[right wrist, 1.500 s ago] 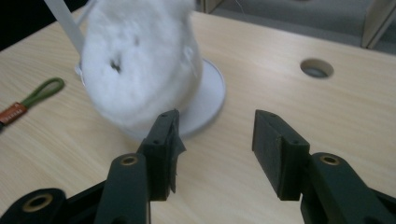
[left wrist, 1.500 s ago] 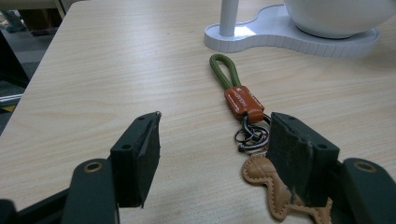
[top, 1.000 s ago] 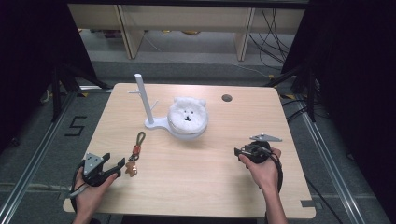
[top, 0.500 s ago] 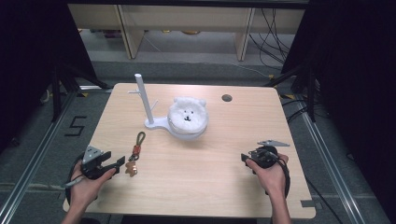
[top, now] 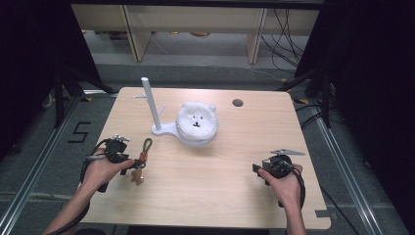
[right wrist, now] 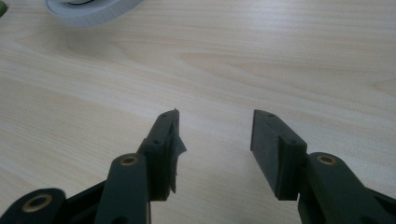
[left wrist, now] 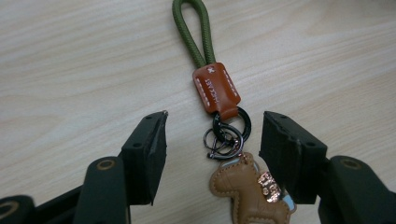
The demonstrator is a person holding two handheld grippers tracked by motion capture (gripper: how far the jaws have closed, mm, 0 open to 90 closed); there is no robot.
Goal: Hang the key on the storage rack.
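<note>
A keychain (top: pixel 142 157) lies flat on the wooden table (top: pixel 215 191) at the front left: an olive cord loop (left wrist: pixel 192 29), a brown leather tab (left wrist: pixel 216 87), dark metal rings (left wrist: pixel 227 135) and a tan leather horse charm (left wrist: pixel 250 192). My left gripper (left wrist: pixel 212 140) is open, its jaws standing on either side of the rings and the horse charm without touching them. My right gripper (right wrist: pixel 214 140) is open over bare wood at the front right, nothing between its jaws. Behind the keychain stands a white peg stand (top: pixel 150 105) with a white fluffy bear (top: pixel 196 122) resting on its base.
A round cable hole (top: pixel 238 103) sits in the table top at the back right. Shelving and cables (top: pixel 288 29) lie on the floor beyond the far edge. A metal rail (top: pixel 29 171) runs along the floor to the left.
My left gripper has moved in toward the keychain and now straddles its rings. My right hand has drawn back toward the front edge of the table.
</note>
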